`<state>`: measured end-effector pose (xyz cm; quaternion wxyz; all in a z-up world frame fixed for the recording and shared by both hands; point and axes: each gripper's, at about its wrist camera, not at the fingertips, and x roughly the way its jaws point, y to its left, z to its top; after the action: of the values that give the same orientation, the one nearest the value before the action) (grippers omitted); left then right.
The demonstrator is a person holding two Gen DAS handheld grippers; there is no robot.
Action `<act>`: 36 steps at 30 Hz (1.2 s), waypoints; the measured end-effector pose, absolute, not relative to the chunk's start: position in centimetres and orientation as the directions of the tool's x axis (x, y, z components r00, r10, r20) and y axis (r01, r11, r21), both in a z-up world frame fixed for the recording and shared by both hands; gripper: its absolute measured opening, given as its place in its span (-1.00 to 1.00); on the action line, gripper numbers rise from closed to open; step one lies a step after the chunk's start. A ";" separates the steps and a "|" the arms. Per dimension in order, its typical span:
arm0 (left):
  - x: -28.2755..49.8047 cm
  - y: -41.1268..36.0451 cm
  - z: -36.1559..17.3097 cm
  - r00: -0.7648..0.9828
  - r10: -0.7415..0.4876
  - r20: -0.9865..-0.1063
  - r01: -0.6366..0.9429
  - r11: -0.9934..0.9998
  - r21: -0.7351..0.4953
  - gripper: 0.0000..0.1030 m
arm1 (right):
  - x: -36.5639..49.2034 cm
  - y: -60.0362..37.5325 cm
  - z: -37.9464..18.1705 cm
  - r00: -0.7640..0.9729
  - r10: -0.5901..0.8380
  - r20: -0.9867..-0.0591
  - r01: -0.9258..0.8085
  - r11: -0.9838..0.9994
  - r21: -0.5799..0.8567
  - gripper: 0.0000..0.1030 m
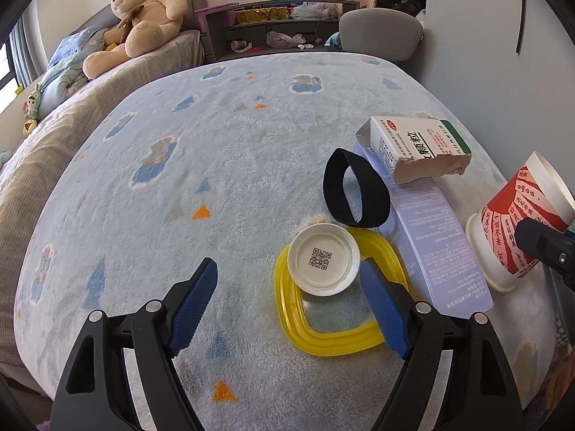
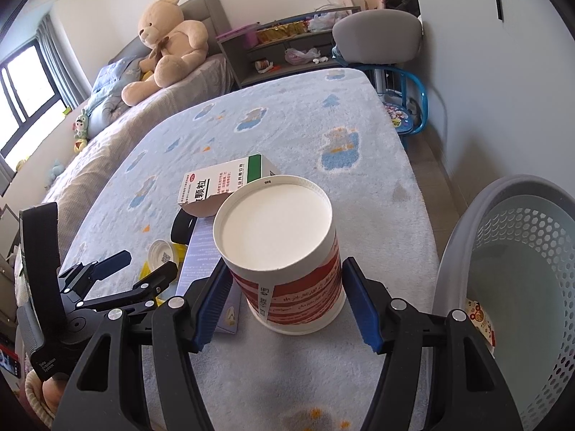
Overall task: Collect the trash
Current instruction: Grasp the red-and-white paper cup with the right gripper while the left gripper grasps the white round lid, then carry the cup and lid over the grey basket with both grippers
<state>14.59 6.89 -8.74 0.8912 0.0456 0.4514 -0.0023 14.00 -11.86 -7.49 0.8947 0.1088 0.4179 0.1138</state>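
While right gripper (image 2: 287,301) clamps cup (image 2: 284,248); left gripper (image 1: 287,305) agape

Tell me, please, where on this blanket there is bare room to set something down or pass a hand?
The blanket lies bare left of the white lid and all the way toward the teddy bear. It is crowded at the near right: yellow ring, black strap, purple box, medicine box and paper cup sit bunched together.

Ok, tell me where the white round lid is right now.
In the left wrist view, the white round lid lies QR-code side up on the yellow ring's far corner, just below the black strap loop.
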 end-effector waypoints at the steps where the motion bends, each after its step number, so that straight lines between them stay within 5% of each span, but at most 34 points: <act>1: 14.6 6.8 -8.8 0.593 0.038 -0.804 0.046 0.996 0.081 0.52 | 14.0 -11.9 -7.5 0.624 0.295 -0.723 -0.113 0.950 0.291 0.19; 10: 14.9 6.2 -8.9 0.600 0.045 -0.798 0.054 0.994 0.097 0.47 | 13.8 -11.7 -7.4 0.622 0.297 -0.724 -0.116 0.950 0.290 0.19; 15: 14.9 6.0 -9.1 0.592 0.041 -0.805 0.070 0.992 0.103 -0.01 | 13.8 -11.7 -7.4 0.622 0.297 -0.724 -0.116 0.950 0.291 0.19; 20: 14.6 5.9 -8.9 0.594 0.030 -0.804 0.078 0.992 0.095 -0.22 | 13.8 -11.6 -7.4 0.622 0.298 -0.724 -0.116 0.950 0.290 0.19; 36: 13.6 7.0 -7.6 0.612 -0.015 -0.790 0.068 0.997 0.034 -0.23 | 13.6 -11.6 -7.4 0.622 0.297 -0.725 -0.116 0.950 0.290 0.19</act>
<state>13.58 6.98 -7.56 0.8974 0.0301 0.4396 -0.0232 13.64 -11.60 -7.36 0.8939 0.1081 0.4193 0.1157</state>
